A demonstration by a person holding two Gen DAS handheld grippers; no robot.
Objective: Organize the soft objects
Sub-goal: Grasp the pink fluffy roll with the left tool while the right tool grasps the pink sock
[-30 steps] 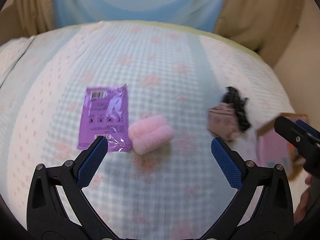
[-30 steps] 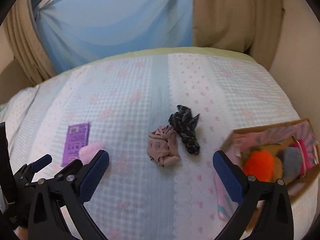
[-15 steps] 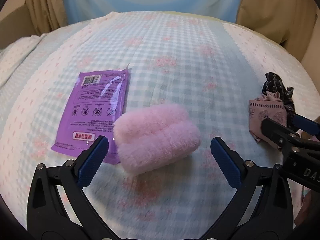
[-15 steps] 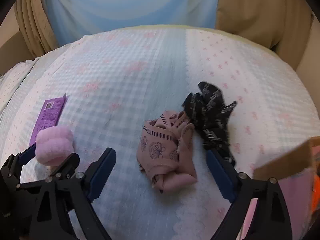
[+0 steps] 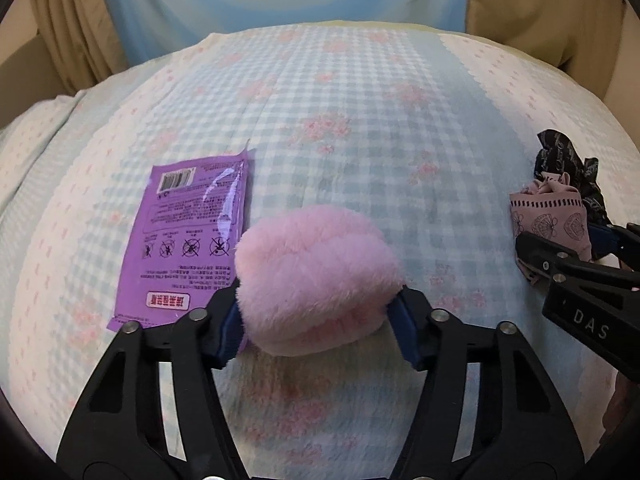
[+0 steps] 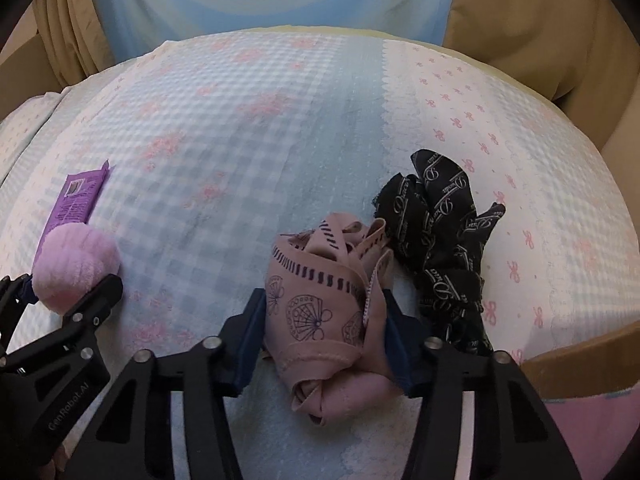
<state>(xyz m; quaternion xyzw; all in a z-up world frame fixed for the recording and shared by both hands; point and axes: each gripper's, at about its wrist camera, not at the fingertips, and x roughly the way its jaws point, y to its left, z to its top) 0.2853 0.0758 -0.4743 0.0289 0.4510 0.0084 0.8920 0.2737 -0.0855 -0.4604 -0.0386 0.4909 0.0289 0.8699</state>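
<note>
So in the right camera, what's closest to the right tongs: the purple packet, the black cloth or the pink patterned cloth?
1. The pink patterned cloth, right between the right tongs.
2. The black cloth, just beyond on the right side.
3. The purple packet, far off on the left, behind the fluffy pink roll.

Black fingers (image 5: 188, 344) with blue pads (image 5: 404, 334), silver screws.

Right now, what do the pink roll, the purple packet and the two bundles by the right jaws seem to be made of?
Pink roll: plush fleece, judging by its fuzzy, matte nap. Purple packet: likely plastic film, glossy with glare streaks and creases. Dusty-pink bundle: thin soft fabric, matte, printed with shells, stitched hem. Black bundle: thin crumpled fabric with white lettering; the fibre cannot be told.
</note>
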